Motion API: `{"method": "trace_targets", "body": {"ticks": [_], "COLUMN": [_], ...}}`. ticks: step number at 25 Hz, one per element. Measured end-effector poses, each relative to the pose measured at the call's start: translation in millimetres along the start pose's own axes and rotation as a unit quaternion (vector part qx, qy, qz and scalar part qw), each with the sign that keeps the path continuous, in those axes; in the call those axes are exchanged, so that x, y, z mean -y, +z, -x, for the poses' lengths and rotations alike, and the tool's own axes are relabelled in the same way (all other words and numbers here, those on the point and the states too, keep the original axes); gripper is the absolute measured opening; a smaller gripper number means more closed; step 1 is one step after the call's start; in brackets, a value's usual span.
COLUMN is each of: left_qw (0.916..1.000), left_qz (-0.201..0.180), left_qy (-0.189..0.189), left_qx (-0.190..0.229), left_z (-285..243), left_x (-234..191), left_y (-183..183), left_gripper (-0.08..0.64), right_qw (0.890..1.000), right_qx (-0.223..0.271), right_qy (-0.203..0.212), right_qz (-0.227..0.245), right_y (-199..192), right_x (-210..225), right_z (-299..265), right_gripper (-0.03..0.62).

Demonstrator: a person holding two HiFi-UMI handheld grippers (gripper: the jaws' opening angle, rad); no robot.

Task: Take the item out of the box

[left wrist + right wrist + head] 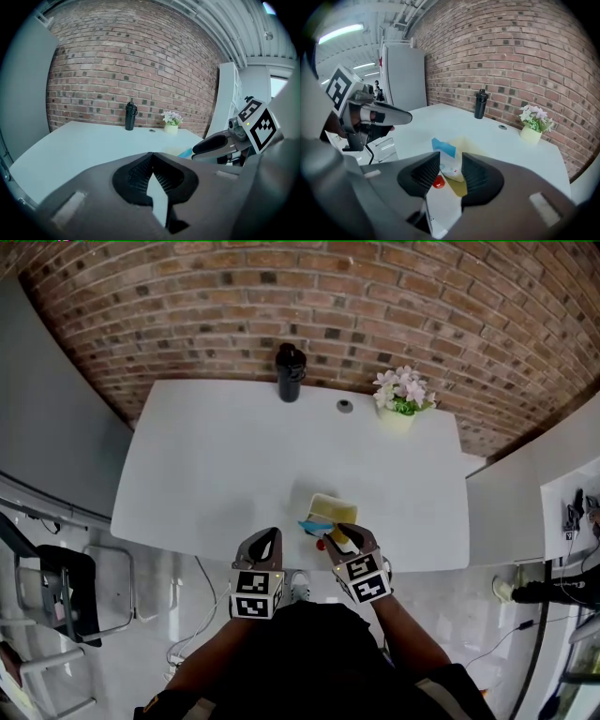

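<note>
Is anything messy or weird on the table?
Only a little: the yellow box lies near the front edge of the table with its blue flap sticking out, and a small red thing sits beside it. The bottle and flower pot stand upright; nothing spilled.

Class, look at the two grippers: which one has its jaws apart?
The right gripper: a clear gap shows between its jaws, whereas the left gripper has its jaw tips together.

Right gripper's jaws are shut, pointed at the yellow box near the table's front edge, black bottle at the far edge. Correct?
No: the right gripper has its jaws apart, not shut, as the right gripper view shows. The rest holds: it points at the yellow box, and the black bottle stands at the table's far edge.
</note>
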State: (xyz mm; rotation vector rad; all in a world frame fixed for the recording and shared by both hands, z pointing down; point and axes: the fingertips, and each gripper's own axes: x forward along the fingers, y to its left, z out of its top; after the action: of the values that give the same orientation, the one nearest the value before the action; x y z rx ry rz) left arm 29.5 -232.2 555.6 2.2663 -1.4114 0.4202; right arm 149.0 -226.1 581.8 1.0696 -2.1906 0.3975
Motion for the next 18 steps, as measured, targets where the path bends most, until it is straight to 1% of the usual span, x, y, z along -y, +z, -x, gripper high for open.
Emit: {"method": "trace_targets", "body": {"ticks": [6, 11, 18], "left_qw": [0.9999, 0.9998, 0.9995], "left_qz": [-0.001, -0.007, -0.013], "left_qy": [0.006, 0.005, 0.004], "left_qx": [-0.012, -0.02, -0.029], "left_z": [-11.2, -19.6, -25.5], "left_x": [-1.4, 0.6, 1.7], "left_y": [-6.5, -9.6, -13.2], "left_gripper": [0.006, 0.006, 0.006], "right_qw": [1.0, 0.999, 0.999], "right_qx": [-0.005, -0.008, -0.014], "right_qy": [0.018, 0.03, 0.033], "right_qz": [0.009, 0.023, 0.042], "right_y": [-2.7, -4.1, -8.1], "right_x": [0.6, -3.5, -6.4], "right_z": [-11.7, -16.6, -22.1], "right_gripper": [0.149, 0.138, 0.118]}}
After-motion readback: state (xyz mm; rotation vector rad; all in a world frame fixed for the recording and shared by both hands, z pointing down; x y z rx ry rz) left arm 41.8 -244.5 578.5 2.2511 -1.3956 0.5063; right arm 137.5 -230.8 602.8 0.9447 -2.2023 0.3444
